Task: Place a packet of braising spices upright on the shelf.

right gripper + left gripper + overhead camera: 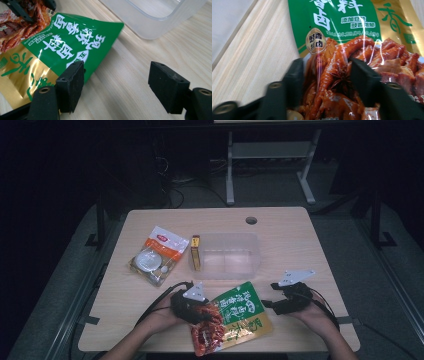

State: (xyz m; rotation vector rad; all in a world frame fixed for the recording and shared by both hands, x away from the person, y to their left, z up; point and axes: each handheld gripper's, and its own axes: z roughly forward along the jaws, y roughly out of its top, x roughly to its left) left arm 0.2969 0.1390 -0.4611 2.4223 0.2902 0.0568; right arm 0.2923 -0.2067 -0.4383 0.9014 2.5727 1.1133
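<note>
Green-and-gold snack pouch [235, 317] printed with braised chicken feet, lying at the near edge of the bench [300, 240], between the two hands and just in front of the clear plastic bin [227, 255]. The left hand-held gripper [200, 312] sits over the pouch's red lower corner; in the left gripper view its jaws straddle the printed chicken feet [332, 75], the pouch [352, 22] lying between them. Whether the pads already press on the film cannot be told, since pouch and pads overlap there. The right hand-held gripper [270, 304] stands released at the pouch's right edge: in the right gripper view one jaw overlaps the green corner [75, 42] and the other stands apart over bare wood, with nothing clamped.

Progress, as judged: the work appears to be loading the bin, which is empty. The pouch is not yet lifted from the bench, so a grasp is at most being formed; carrying and placing remain. An orange-and-white packet [157, 254] and a small yellow box [195, 251], standing against the bin's left wall, are untouched.

Obscured: the pouch's near corner lies beneath the left hand-held gripper; the dark surroundings beyond the bench are indistinct; the packet's contents are too small to read.
</note>
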